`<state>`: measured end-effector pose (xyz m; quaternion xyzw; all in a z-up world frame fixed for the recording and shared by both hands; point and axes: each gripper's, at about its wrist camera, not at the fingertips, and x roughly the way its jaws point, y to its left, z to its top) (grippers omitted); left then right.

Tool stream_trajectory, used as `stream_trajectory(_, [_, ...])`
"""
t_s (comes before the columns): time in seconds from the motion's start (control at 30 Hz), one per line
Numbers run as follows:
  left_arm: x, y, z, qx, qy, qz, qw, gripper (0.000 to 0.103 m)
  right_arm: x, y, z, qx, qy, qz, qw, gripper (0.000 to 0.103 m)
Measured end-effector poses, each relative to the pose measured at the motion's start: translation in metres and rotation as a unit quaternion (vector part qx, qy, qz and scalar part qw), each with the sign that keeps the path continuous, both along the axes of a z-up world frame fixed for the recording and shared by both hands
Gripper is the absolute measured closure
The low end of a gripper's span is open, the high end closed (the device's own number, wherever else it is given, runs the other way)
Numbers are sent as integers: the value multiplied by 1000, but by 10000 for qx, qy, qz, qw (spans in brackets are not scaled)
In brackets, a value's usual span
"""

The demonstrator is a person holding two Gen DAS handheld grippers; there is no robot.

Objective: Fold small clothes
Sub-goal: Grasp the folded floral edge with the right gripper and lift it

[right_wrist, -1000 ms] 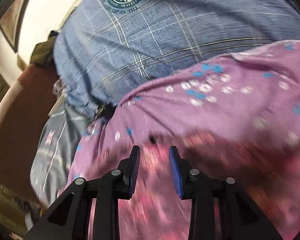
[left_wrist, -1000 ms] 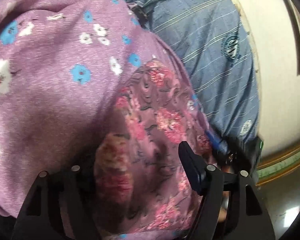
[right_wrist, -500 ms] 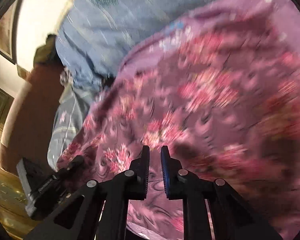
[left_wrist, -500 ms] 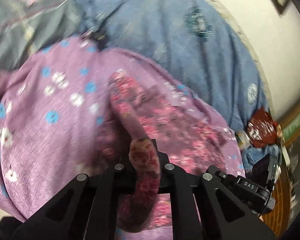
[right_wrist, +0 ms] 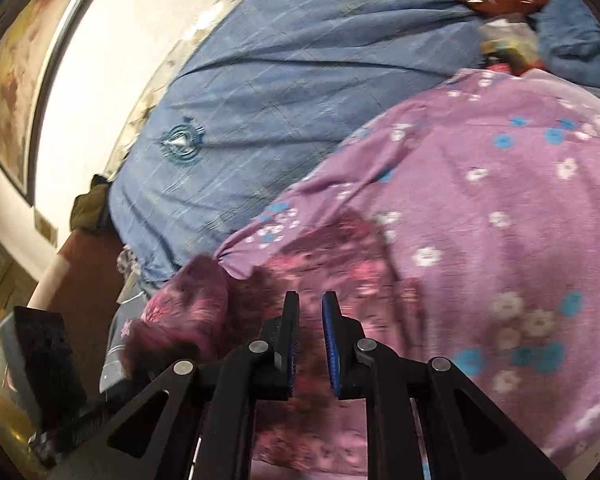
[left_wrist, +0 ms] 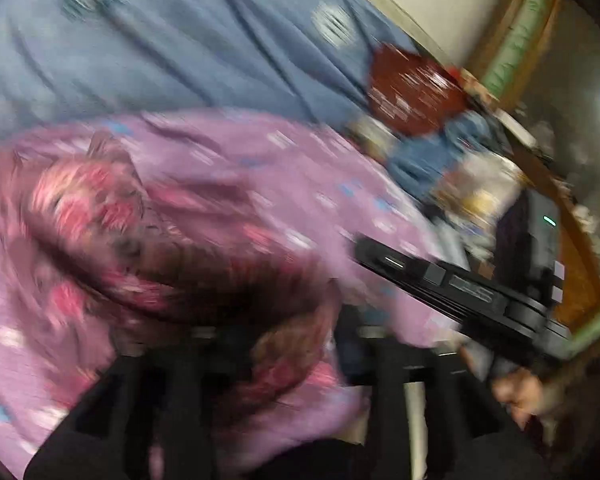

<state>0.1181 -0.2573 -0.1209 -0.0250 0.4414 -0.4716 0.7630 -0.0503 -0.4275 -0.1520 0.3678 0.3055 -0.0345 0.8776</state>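
Note:
A small dark pink floral garment [left_wrist: 112,232] lies bunched on a lilac sheet [left_wrist: 284,176] with blue and white flowers. My left gripper [left_wrist: 288,344] is shut on a fold of the garment, whose cloth covers the fingertips; this view is blurred. In the right wrist view the garment [right_wrist: 340,264] lies under and ahead of my right gripper [right_wrist: 310,308]. Its blue pads stand a narrow gap apart with no cloth between them. The left gripper body [right_wrist: 48,364] shows at lower left, and the right gripper body [left_wrist: 460,284] crosses the left wrist view.
A blue checked bedspread [right_wrist: 284,92] with round crests lies beyond the lilac sheet [right_wrist: 500,208]. A dark red cloth [left_wrist: 412,92] and mixed clutter sit at the bed's far side. A white wall with framed pictures [right_wrist: 12,80] lies beyond.
My left gripper has swung with the garment fold still in it, dragging the cloth. My right gripper's pads have parted slightly and now hold no cloth, and the garment sits lower in its view.

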Motion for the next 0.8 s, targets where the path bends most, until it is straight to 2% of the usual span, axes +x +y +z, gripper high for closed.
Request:
stream_trajectory(0.03, [-5,0,-4,-101,159,-109,9998,34,-3,-5,-2,-12,63,-38,10000,87])
stream_trajectory(0.07, [-7,6,-7,-174,191,-136,9996,30,-5,-9,-5,-11,113,-58,9999,85])
stream_trajectory(0.13, [-4,29,-16,-251,256,-95,9993,27,-8,-14,-11,49,233,-47,9997,72])
stream_trajectory(0.17, [0,43,-21,-293,383,-36,9988,27,-8,-15,-14,95,256,-7,9996,60])
stream_trajectory(0.2, [8,61,-28,-359,566,88,9977,27,-7,-14,-18,162,263,54,9995,54])
stream_trajectory(0.3, [30,119,-53,-339,1042,829,9905,27,4,-6,-29,334,339,341,9983,48])
stream_trajectory(0.37, [45,148,-67,-243,1166,1330,9839,27,21,4,-34,334,434,625,9965,46])
stream_trajectory(0.47, [58,174,-80,-137,1272,1788,9755,27,47,10,-41,184,476,744,9959,46])
stream_trajectory(0.57, [66,176,-80,-140,1163,1825,9762,27,70,3,-46,-10,514,532,9973,46])
stream_trajectory(0.67, [74,171,-78,-210,1050,1736,9790,26,96,-2,-56,313,597,478,9966,43])
stream_trajectory(0.8, [82,157,-88,-204,1175,1506,9814,26,132,29,-58,855,849,1095,9867,40])
